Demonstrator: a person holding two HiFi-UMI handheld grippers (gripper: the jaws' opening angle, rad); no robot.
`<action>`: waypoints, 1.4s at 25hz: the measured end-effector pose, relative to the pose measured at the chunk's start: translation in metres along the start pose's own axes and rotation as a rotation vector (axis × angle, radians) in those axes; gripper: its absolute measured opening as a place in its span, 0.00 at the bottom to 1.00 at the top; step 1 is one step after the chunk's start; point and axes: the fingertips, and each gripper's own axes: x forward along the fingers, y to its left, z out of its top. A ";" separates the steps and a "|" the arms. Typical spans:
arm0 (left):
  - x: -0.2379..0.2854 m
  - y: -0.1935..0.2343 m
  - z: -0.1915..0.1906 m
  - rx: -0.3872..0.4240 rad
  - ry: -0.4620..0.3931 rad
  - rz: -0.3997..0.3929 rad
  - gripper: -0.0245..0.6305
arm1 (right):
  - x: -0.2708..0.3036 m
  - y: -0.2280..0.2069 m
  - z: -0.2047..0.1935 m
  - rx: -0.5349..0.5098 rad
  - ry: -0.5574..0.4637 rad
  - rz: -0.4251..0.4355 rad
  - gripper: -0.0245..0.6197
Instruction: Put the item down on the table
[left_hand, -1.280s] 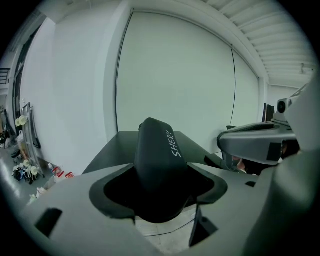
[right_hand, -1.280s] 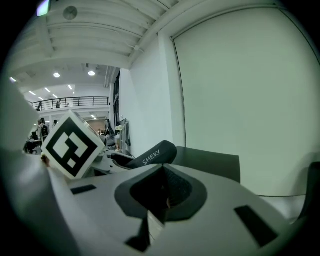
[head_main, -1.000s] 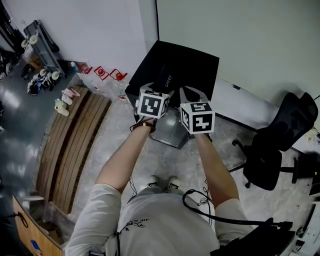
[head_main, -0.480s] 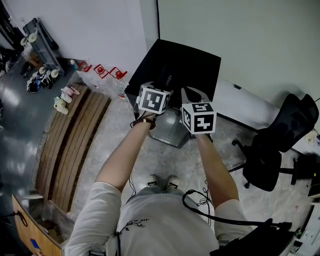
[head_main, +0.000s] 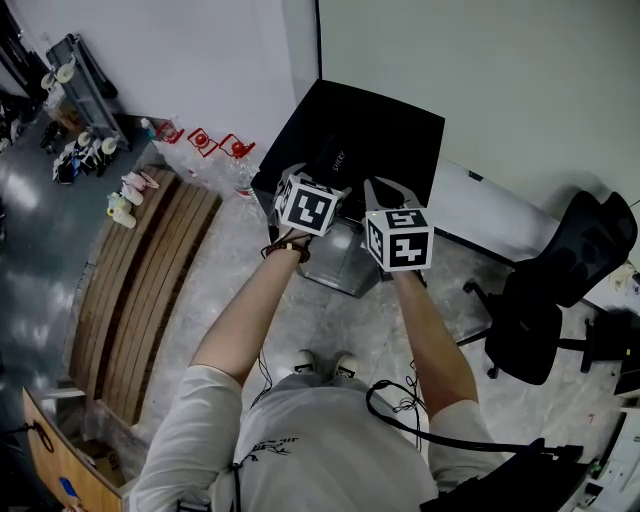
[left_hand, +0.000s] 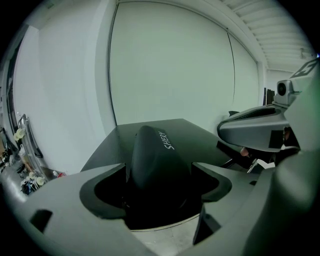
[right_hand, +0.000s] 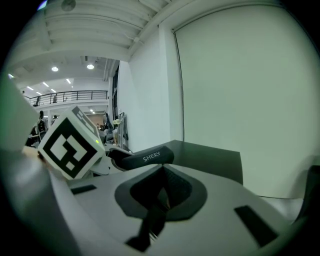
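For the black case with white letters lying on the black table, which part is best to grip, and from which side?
Best grip the black case across its narrow width, at the end facing the person, coming from the front edge of the table. It lies flat, long and rounded, so only its sides offer opposing faces. The left gripper, fingers opening, straddles that end.

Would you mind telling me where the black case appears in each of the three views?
Head view: black case, upper centre, over the black table.
Left gripper view: case at centre, between the opening left tongs.
Right gripper view: case left of centre.
Shared landmark: the black table.
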 end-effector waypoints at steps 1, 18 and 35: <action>-0.001 0.001 0.001 -0.002 -0.003 0.001 0.64 | 0.000 0.000 0.000 0.000 0.000 0.000 0.05; -0.023 0.005 0.029 0.027 -0.055 0.016 0.65 | 0.004 0.002 -0.002 0.010 0.014 0.005 0.05; -0.094 0.005 0.022 -0.009 -0.190 0.101 0.05 | -0.028 0.020 0.002 0.003 -0.016 0.000 0.05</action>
